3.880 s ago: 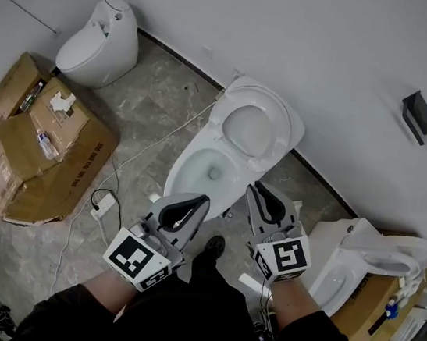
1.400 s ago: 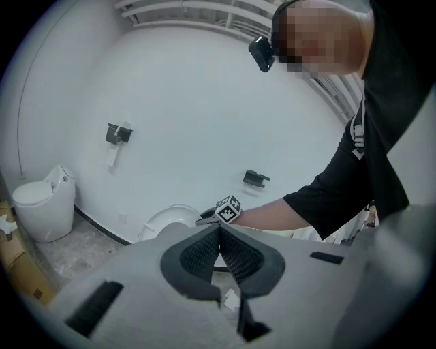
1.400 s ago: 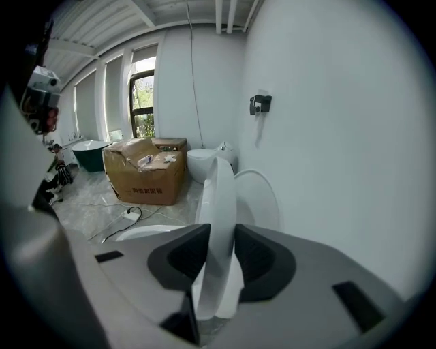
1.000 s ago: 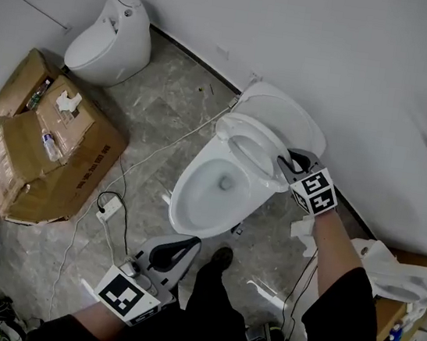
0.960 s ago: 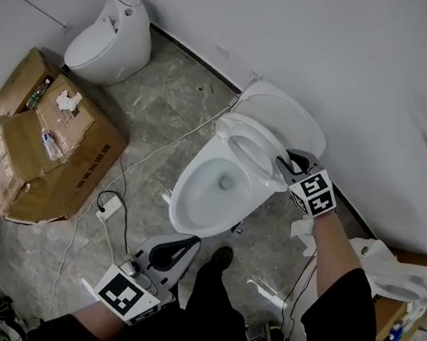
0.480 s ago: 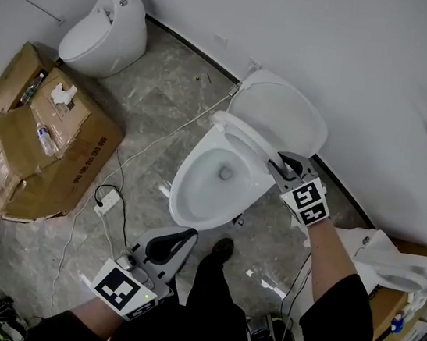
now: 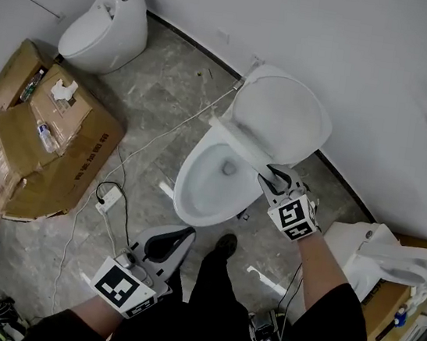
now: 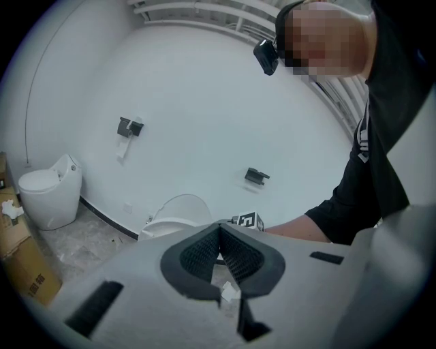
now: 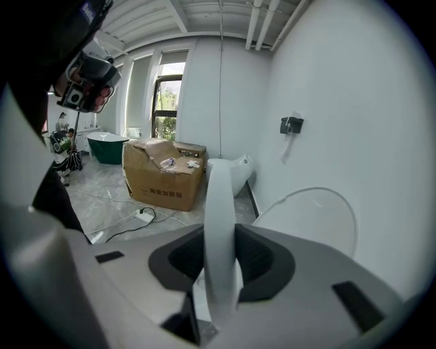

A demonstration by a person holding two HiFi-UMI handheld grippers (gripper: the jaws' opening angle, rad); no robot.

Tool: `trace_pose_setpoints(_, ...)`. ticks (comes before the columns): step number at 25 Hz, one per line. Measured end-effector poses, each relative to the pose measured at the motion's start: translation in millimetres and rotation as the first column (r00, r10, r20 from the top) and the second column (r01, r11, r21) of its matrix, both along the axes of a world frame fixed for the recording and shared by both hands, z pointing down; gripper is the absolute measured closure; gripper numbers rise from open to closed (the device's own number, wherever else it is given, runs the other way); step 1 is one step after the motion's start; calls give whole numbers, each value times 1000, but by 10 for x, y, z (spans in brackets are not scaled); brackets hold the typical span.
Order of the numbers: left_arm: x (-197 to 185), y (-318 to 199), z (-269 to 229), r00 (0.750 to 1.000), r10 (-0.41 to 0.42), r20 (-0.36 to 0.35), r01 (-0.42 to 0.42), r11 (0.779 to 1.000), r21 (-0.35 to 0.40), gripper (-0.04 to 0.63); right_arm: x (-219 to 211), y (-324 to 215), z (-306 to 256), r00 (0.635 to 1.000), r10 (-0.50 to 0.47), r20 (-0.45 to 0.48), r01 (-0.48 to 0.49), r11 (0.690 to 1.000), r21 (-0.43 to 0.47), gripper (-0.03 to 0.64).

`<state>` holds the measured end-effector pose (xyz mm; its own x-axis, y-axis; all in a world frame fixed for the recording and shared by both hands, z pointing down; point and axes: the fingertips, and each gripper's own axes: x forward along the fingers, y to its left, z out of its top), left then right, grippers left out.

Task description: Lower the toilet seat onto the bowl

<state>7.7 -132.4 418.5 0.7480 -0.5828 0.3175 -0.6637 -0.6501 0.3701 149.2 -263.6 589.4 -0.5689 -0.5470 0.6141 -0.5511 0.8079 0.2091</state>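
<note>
In the head view, the glossy white oval plastic toilet seat (image 7: 236,147) at centre frame hangs lower over the white ceramic bowl (image 7: 194,198) than a second ago. Its raised lid (image 7: 284,117) stands behind, the right gripper (image 7: 272,180) is at its edge, and a crumpled brown cardboard box (image 7: 44,142) sits at left. In the left gripper view, the left gripper (image 8: 219,230) has its ribbed black pads meeting on nothing. In the right gripper view, the jaws are clamped on the seat's smooth rim (image 9: 219,204).

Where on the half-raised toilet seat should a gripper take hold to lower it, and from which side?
Grip the toilet seat on its thin ring, at the right side edge, coming from the right in the head view. The ring stands tilted above the bowl and is slim enough for the jaws. The right gripper is shut on it there.
</note>
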Motion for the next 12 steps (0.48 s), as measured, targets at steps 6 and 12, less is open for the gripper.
trace_pose_setpoints(6,-83,118,31,1000,-17,-3,17,1000,15,583,-168,221,94,999,-18,-34,19,999,32,511)
trace_pose_setpoints(12,-134,273,41,997,-70,-6,71,997,19,583,-340,503,244,994,-62,-85,68,995,67,508)
